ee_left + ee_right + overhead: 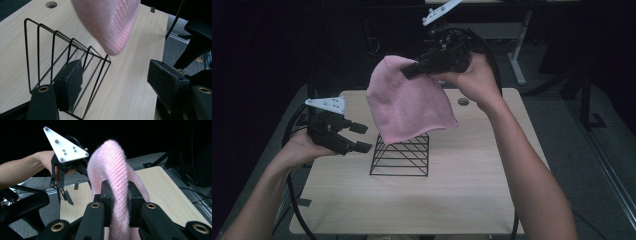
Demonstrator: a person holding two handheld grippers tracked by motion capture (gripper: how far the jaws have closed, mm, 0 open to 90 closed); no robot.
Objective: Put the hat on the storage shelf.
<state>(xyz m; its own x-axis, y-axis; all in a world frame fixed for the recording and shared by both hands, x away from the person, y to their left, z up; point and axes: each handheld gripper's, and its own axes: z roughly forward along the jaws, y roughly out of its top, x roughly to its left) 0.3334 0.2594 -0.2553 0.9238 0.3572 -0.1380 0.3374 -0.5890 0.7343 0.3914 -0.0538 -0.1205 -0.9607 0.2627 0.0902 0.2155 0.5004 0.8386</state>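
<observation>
The high view looks forward and down from above the person's side, taking in the whole table (422,210). The left gripper view rides low and close, looking between its jaws at the wire rack (65,62) and pink hat (110,22). The right gripper view looks along its jaws, hat (112,170) pinched between them, toward the left gripper (62,182) beyond; all share the hat.

Wire rack (401,156) blocks table (472,200) centre, pink hat (407,102) hanging over it; near table free

A light wooden table (472,200) (round cable hole near its far edge) carries a black wire rack (401,156).
</observation>
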